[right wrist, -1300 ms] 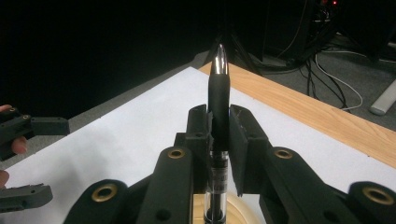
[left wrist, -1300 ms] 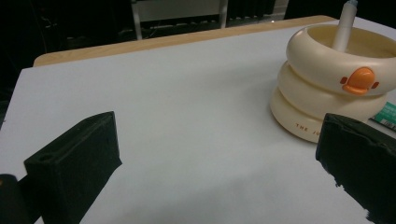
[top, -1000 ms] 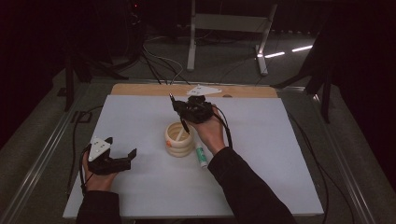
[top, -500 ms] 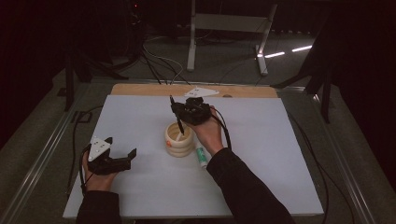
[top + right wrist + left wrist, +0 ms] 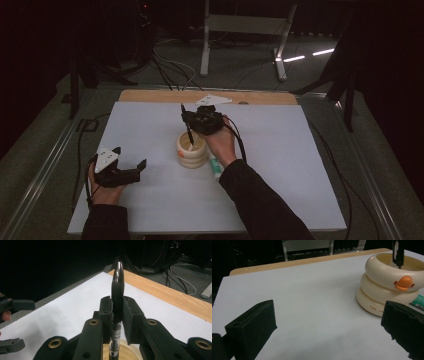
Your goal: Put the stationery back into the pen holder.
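White sheet over a wooden table (image 5: 150, 96) – dark room. Right gripper (image 5: 117, 312) pinches a black pen (image 5: 117, 287) over the cream holder (image 5: 192, 150); left gripper (image 5: 125, 167) spread.

The slim black pen's (image 5: 117, 302) lower end is hidden inside the cream ringed plastic cup (image 5: 191, 150). The green-and-white tube (image 5: 215, 167) lies partly behind the right hand (image 5: 220, 142), its print too small to read.

Open tool (image 5: 329, 332) faces cream holder (image 5: 387, 287) holding pen (image 5: 398, 253).
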Motion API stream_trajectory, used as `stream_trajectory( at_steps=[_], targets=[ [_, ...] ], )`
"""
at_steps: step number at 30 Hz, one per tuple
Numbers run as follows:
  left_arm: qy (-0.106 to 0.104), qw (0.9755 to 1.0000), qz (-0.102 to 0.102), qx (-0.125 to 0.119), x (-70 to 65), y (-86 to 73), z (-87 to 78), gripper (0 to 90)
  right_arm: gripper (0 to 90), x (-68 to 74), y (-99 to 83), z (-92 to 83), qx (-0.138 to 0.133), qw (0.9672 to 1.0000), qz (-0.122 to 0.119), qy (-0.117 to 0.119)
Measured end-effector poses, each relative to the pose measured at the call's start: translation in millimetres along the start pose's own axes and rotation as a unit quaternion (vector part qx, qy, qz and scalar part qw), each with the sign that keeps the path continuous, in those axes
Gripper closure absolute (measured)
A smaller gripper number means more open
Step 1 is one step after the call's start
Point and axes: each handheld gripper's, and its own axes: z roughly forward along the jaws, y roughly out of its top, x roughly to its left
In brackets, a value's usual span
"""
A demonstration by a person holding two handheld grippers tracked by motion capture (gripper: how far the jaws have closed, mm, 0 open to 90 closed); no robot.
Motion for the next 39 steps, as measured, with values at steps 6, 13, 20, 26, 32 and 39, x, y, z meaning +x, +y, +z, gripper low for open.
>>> stream_trajectory(
  at_steps=[6,13,20,26,32,39],
  targets=[
    [0.000,1.0000,0.000,-0.001,-0.2,0.0,0.2,0.1,78.6,-1.1,-2.3,2.1,0.003,1.0000,0.004,-0.001],
    [0.000,1.0000,0.000,0.000,-0.3,0.0,0.3,0.1,78.7,-2.4,-7.6,4.3,0.011,0.9999,0.006,-0.002],
    [0.000,1.0000,0.000,0.001,-0.6,-0.2,0.6,0.1,78.9,-3.7,-15.1,5.8,0.021,0.9998,0.006,0.000],
    [-0.001,1.0000,0.001,0.002,-1.2,-0.1,0.9,0.1,78.9,-4.2,-20.6,6.2,0.036,0.9992,0.013,0.004],
    [-0.001,1.0000,0.001,0.002,-1.3,-0.1,1.0,0.1,78.9,-6.1,-27.3,11.7,0.066,0.9977,0.017,0.005],
    [0.000,1.0000,0.000,0.002,-0.8,-0.2,0.8,0.1,66.2,-5.9,-28.6,14.5,0.072,0.9972,0.017,0.016]
  ],
)
